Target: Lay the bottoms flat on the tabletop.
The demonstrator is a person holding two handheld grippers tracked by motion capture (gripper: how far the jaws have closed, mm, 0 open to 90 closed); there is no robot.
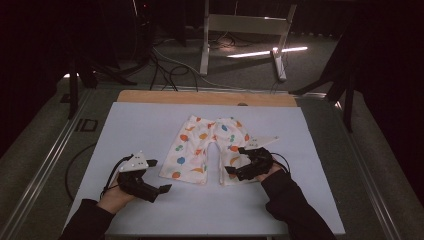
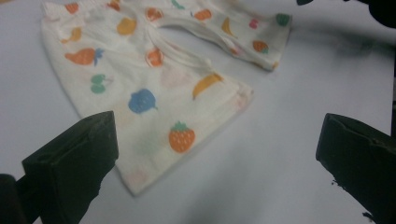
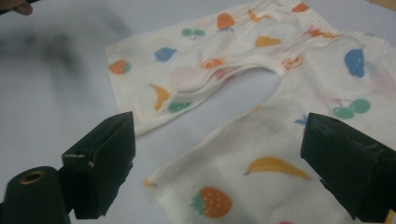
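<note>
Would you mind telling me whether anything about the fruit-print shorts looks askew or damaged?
Nothing stands out: the small white fruit-print cotton shorts lie flat and spread on the pale blue table mat, with no tear or stain visible.

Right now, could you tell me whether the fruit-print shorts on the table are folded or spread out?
Spread out. The shorts lie flat on the white table sheet, waistband away from the person, both legs apart with a gap between them, no part doubled over.

**Printed shorts between two grippers**

Fruit-print shorts [image 1: 207, 149] lie flat at the white worktop's [image 1: 150, 120] centre. The left gripper [image 1: 161, 176] hovers at eight o'clock from them, apart; the right gripper [image 1: 234, 160] sits over their four-o'clock leg, fingers spread.
</note>
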